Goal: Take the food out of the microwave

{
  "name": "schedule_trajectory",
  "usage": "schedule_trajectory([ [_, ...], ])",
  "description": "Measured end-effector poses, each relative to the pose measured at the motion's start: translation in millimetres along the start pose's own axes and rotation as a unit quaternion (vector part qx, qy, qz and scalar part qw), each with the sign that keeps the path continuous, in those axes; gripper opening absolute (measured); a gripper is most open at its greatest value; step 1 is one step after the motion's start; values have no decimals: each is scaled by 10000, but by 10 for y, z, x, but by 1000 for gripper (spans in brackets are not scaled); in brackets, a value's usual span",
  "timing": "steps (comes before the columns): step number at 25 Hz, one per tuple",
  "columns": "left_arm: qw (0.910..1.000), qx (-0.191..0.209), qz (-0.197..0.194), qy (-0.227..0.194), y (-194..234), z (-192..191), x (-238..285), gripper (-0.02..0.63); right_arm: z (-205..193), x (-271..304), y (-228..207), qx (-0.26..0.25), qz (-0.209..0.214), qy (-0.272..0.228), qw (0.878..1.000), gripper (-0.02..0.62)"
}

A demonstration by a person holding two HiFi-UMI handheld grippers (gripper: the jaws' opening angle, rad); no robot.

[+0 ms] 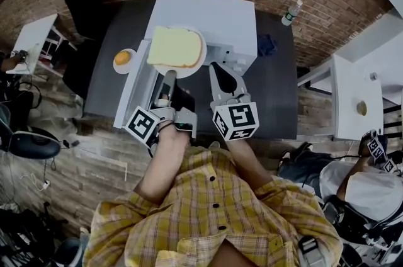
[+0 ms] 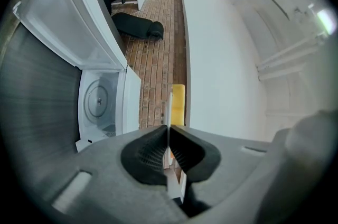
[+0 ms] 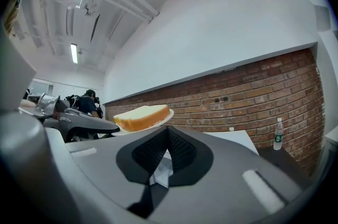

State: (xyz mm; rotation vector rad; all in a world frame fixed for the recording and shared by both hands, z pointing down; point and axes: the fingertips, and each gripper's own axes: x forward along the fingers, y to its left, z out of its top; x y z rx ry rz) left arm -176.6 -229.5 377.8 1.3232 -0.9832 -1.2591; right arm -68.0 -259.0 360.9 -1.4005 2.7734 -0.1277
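Head view, thick soft bread slice (image 1: 175,46) on thin round white plate (image 1: 186,74), left hand-held gripper (image 1: 168,78) level, clamped on rim, right hand-held gripper (image 1: 218,68) level, jaws together.

Head view looks down; gripper views share plate (image 1: 181,73).

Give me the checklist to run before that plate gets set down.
1. Left gripper shut on plate rim: ok.
2. Bread lies flat on plate: ok.
3. Plate clear of microwave: ok.
4. Right gripper shut, nothing in it: ok.
5. Door shut: not ok, it stands open.
6. Plate level: cannot tell.
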Motion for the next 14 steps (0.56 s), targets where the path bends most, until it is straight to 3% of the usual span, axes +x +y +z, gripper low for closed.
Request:
schedule_trajectory([
  [14,10000,30,-63,-8,8,-37,98,14,-13,37,-94,3,93,-66,9999,3],
])
